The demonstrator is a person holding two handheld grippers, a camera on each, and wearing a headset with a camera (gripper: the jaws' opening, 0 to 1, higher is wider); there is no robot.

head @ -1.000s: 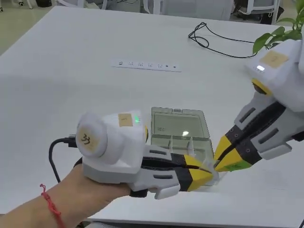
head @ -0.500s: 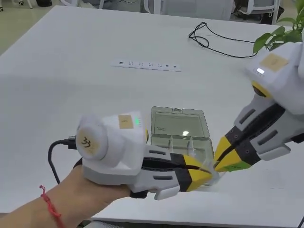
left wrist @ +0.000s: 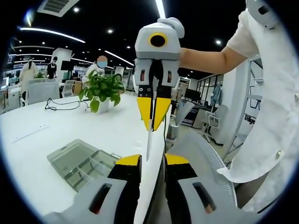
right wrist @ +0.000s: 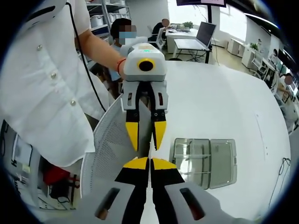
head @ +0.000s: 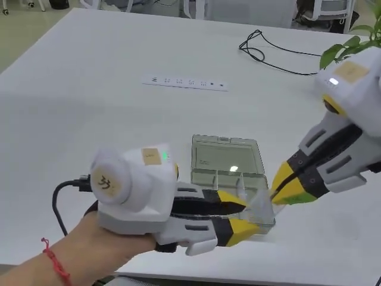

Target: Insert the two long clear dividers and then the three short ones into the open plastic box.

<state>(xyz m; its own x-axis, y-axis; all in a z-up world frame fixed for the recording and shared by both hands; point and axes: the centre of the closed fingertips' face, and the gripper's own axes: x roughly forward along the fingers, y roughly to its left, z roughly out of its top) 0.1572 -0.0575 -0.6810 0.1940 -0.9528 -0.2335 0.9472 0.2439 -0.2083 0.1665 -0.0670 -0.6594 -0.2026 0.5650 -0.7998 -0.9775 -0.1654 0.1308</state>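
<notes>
Head view: left claw (head: 249, 213), pinched 0.5 s ago, is now spread, w/ the clear divider (head: 260, 206) loose between its tips. Right claw (head: 272, 199) is pressed together on the divider's edge, just over the near-right corner of the open box (head: 226, 156) on the bench (head: 89, 89). Handover looks done; insertion is next.
</notes>
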